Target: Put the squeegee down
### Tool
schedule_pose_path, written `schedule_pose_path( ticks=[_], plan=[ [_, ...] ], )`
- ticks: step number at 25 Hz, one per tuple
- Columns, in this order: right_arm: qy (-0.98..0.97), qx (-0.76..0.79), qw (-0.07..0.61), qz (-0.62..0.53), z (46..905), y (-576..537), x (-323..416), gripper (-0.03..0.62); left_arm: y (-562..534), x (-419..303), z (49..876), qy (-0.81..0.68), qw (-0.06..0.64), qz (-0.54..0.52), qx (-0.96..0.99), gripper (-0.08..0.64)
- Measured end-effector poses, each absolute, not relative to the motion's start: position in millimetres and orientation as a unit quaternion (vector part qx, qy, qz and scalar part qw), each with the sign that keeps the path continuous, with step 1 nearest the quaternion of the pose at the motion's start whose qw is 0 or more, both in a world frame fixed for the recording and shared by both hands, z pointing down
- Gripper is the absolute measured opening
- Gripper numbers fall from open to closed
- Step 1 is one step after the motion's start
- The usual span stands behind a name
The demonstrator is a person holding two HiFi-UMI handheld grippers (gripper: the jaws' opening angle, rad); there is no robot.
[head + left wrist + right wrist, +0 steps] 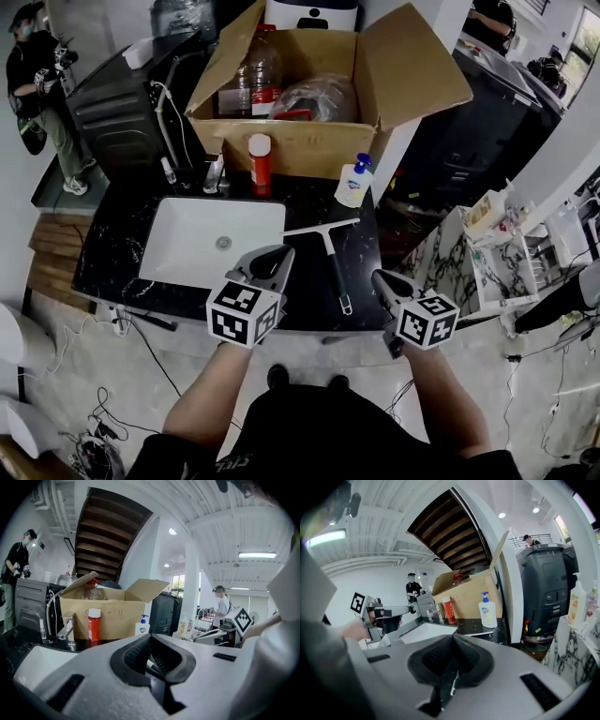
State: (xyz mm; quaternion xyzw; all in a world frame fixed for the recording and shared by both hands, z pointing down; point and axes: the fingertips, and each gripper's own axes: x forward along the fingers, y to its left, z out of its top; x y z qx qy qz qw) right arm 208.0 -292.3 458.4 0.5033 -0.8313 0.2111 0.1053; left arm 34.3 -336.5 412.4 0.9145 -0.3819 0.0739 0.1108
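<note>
Nearest: left claw (272,259) and right claw (381,279), both shut on nothing. Between them, free of both, squeegee (334,258), flat on counter (375,220). Runs lengthwise away from claws, blade far, handle end near, closer to right claw. Beyond left claw, sink (187,244). Reads as done; calls for no further release.

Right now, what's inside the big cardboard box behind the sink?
A clear plastic bottle and a crumpled plastic bag show inside the cardboard box. Its front wall hides whatever lies lower down.
</note>
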Motion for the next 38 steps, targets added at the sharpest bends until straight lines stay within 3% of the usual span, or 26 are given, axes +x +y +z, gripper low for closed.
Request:
schedule_pose_path(
  ticks=[21, 38],
  plan=[
    [-0.87, 0.486, -0.033, 0.082, 323, -269, 307, 0.005, -313, 117, 361, -0.439, 0.058, 0.058, 0.895, 0.006],
    [-0.851, 0.521, -0.028, 0.053, 314, -268, 290, 0.003, -331, 92, 366, -0.425, 0.058, 0.045, 0.902, 0.006]
  ],
)
